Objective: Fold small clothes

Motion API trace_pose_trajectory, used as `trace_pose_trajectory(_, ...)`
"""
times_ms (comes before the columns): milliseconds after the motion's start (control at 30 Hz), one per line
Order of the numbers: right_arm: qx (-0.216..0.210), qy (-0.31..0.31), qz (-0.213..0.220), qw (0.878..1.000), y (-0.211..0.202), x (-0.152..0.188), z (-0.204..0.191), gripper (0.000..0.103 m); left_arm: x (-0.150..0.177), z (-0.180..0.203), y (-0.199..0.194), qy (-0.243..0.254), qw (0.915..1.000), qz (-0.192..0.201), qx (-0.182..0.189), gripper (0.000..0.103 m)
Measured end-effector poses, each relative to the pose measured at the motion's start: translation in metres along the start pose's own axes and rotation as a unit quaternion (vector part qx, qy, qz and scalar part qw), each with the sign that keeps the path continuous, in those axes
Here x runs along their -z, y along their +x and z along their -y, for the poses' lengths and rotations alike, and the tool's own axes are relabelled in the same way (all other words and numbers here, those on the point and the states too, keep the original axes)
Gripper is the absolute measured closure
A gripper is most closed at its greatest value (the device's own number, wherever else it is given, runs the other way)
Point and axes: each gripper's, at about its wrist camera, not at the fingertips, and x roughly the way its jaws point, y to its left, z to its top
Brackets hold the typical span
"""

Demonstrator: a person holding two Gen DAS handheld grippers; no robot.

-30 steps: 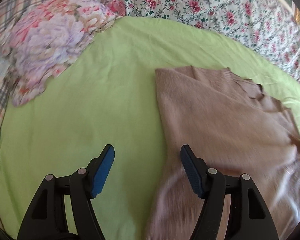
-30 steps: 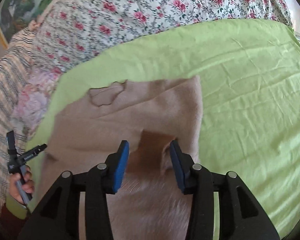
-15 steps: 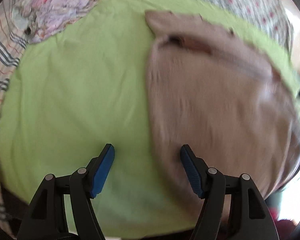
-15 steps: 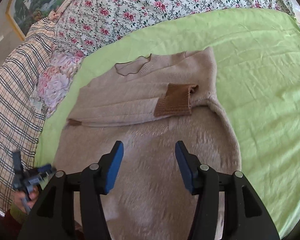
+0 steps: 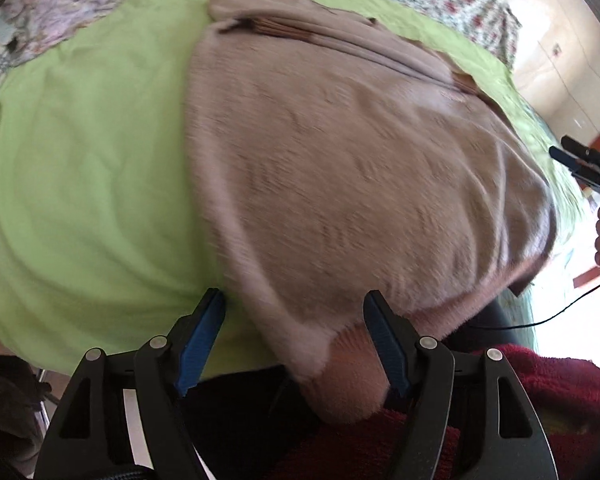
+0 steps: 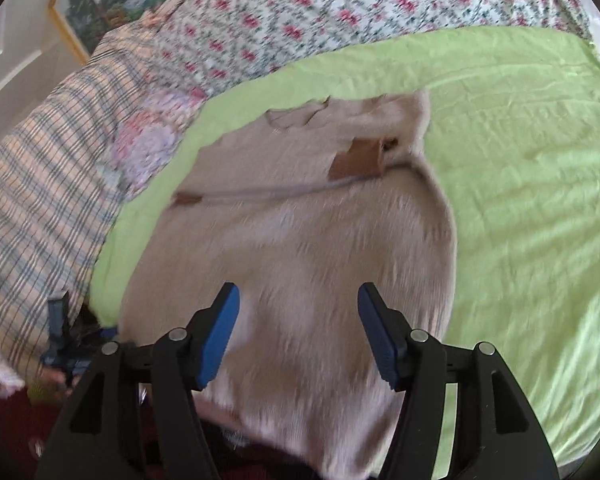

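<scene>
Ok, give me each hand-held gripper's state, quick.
Left hand-held gripper: open, holding nothing, sweater hem between its jaws.
Right hand-held gripper: open, just widened, holding nothing.

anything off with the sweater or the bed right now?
One thing: the beige sweater isn't fully on the green sheet. Its bottom hem corner hangs over the near edge of the bed, between the left gripper jaws. Both brown-cuffed sleeves are folded across the chest. No damage visible.

Sweater (image 6: 300, 248) lies on sheet (image 6: 540, 200), hem corner hanging over near edge between my left gripper (image 5: 294, 336) pads. Patterned bedding (image 6: 300, 20) behind sheet, checked pillow (image 6: 40, 200) at left.
</scene>
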Motion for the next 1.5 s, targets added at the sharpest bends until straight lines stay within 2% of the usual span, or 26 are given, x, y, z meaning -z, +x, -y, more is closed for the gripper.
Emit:
trace_pose_trajectory(100, -0.007, -0.009, -0.033, 0.999, -0.014, 0.025, 0.009, 0.040, 0.009, 0.004, 0.005, 0.017, 0.9990, -0.014, 0.039, 0.038)
trace_pose_trajectory(233, -0.007, -0.013, -0.081, 0.997, -0.028, 0.061, 0.029, 0.040, 0.014, -0.005, 0.023, 0.004, 0.9973, -0.045, 0.057, 0.039)
trace_pose_trajectory(300, -0.011, 0.001, -0.109, 0.994, -0.025, 0.077, 0.040, 0.040, 0.016, -0.007, 0.027, -0.001, 0.9969, -0.046, 0.065, 0.040)
trace_pose_trajectory(400, -0.033, 0.008, -0.147, 0.989, -0.001, 0.098, 0.046, 0.040, 0.016, -0.011, 0.028, -0.007, 0.9962, -0.042, 0.076, 0.040)
trace_pose_trajectory(533, -0.041, 0.011, -0.158, 0.987, 0.042, 0.110, 0.045, 0.041, 0.016, -0.014, 0.031, -0.006, 0.9953, -0.042, 0.088, 0.042)
trace_pose_trajectory(567, -0.045, 0.011, -0.157, 0.987, 0.048, 0.112, 0.044, 0.046, 0.017, -0.014, 0.032, -0.002, 0.9957, -0.040, 0.083, 0.047)
trace_pose_trajectory(600, -0.049, 0.008, -0.156, 0.986, 0.053, 0.112, 0.043, 0.070, 0.015, -0.013, 0.034, 0.003, 0.9963, -0.040, 0.077, 0.061)
trace_pose_trajectory(633, -0.056, 0.000, -0.156, 0.986, 0.058, 0.114, 0.038, 0.089, 0.016, -0.014, 0.034, 0.009, 0.9969, -0.040, 0.068, 0.075)
trace_pose_trajectory(667, -0.066, -0.006, -0.154, 0.986, 0.057, 0.115, 0.033, 0.089, 0.018, -0.016, 0.034, 0.010, 0.9957, -0.045, 0.080, 0.097)
trace_pose_trajectory(800, -0.112, -0.024, -0.136, 0.984, 0.032, 0.117, 0.016, 0.089, 0.023, -0.015, 0.014, 0.025, 0.9946, -0.014, 0.100, 0.098)
trace_pose_trajectory(967, -0.152, -0.013, -0.079, 0.985, -0.018, 0.101, 0.014, 0.089, 0.019, -0.011, -0.028, 0.039, 0.9893, 0.043, 0.133, 0.098)
trace_pose_trajectory(1067, -0.180, 0.001, -0.037, 0.983, -0.037, 0.090, 0.019, 0.089, 0.010, -0.010, -0.049, 0.034, 0.9859, 0.079, 0.144, 0.098)
trace_pose_trajectory(1200, -0.203, 0.025, -0.006, 0.979, -0.047, 0.083, 0.028, 0.089, -0.001, -0.020, -0.068, 0.017, 0.9839, 0.102, 0.146, 0.098)
trace_pose_trajectory(1400, -0.256, 0.024, 0.058, 0.965, -0.067, 0.052, 0.016, 0.089, -0.023, -0.029, -0.112, -0.017, 0.9714, 0.172, 0.163, 0.098)
trace_pose_trajectory(1500, -0.258, 0.024, 0.082, 0.962, -0.062, 0.026, 0.013, 0.089, -0.051, -0.034, -0.121, -0.033, 0.9625, 0.210, 0.168, 0.098)
